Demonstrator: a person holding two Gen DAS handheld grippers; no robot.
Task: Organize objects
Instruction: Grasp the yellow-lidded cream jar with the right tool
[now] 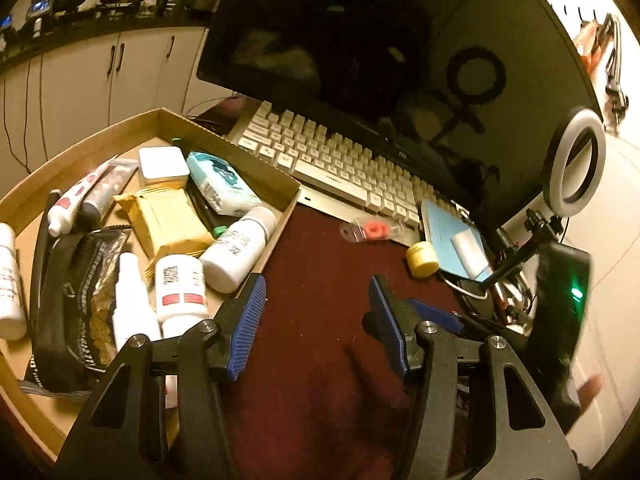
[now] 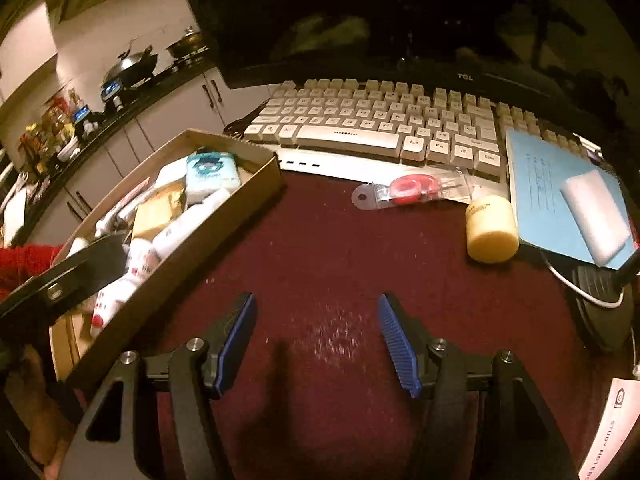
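A cardboard box [image 1: 240, 148] [image 2: 240, 204] on the left of a dark red table holds white bottles [image 1: 236, 248], tubes, a gold packet [image 1: 168, 216] and a teal pack [image 1: 222, 184]. My left gripper [image 1: 318, 322] is open and empty, over the table just right of the box. My right gripper [image 2: 316, 338] is open and empty above bare table. A yellow jar [image 2: 491, 228] [image 1: 422, 259] and a clear packet with a red ring [image 2: 412, 190] [image 1: 370, 230] lie near the keyboard, ahead and right of both grippers.
A white keyboard [image 2: 380, 128] and a dark monitor [image 1: 380, 40] stand at the back. A blue notebook [image 2: 548, 184] with a white block [image 2: 596, 216] lies at right, over a black item with a white cable. A ring light [image 1: 576, 168] stands far right.
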